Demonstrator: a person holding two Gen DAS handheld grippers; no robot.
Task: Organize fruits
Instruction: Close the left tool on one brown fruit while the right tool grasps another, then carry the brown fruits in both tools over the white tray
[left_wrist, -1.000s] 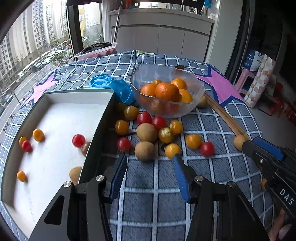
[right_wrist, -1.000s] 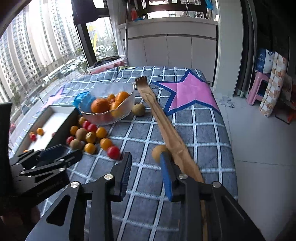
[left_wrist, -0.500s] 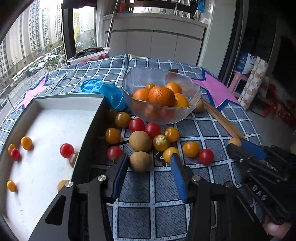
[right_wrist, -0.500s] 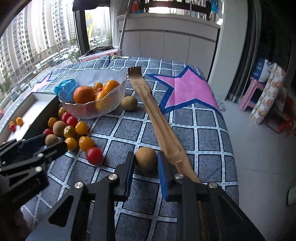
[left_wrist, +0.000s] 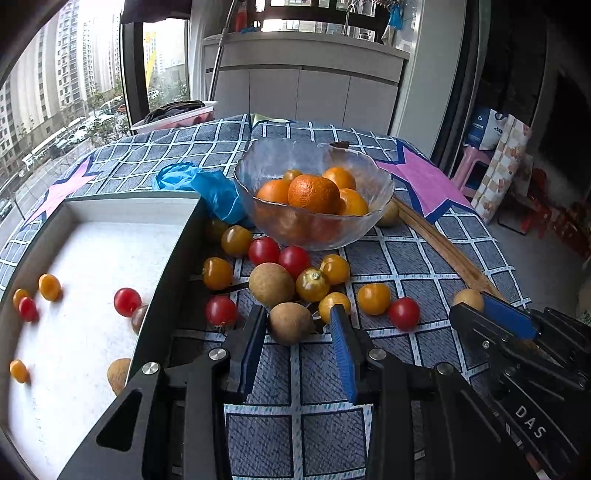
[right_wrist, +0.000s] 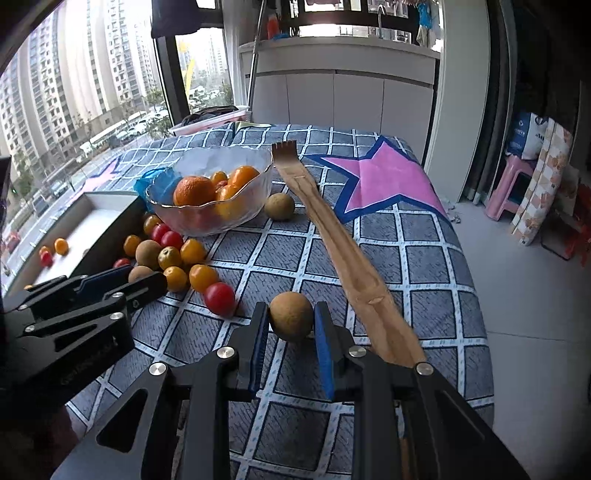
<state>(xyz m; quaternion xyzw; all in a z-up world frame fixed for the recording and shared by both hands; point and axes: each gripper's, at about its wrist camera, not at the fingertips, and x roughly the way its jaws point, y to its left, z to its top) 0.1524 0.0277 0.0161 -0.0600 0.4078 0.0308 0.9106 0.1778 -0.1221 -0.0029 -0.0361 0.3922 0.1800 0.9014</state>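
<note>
Both claws have narrowed since a second ago: the left gripper (left_wrist: 297, 321) stood wide and short of the fruit pile, and now straddles a round tan longan (left_wrist: 290, 322), while the right gripper (right_wrist: 290, 319), which had a second tan longan (right_wrist: 291, 315) off beside its right finger, now has that fruit between its pads.

Sorting looks barely begun. A shallow white-lined tray with dark walls (left_wrist: 162, 280), at nine o'clock from the pile, carries only a few small red and yellow cherry tomatoes and a couple of brown fruits. A clear glass bowl (left_wrist: 376, 192) at twelve o'clock holds the oranges (left_wrist: 314, 194). Left loose on the blue checked tablecloth (left_wrist: 332, 424) is the main cluster of red and yellow cherry tomatoes (left_wrist: 295, 258) with another longan among them, plus one more brown fruit at two o'clock from the bowl, against the long wooden back scratcher (right_wrist: 343, 243).

Left claw: its jaws are closing, with the longan between them; the left pad looks to be at the skin, a sliver of gap shows on the right, so no firm hold yet. Right claw: drawn in narrow, blue pads pressing both flanks of its longan, which sits on the cloth at nine o'clock from the scratcher's handle.
</note>
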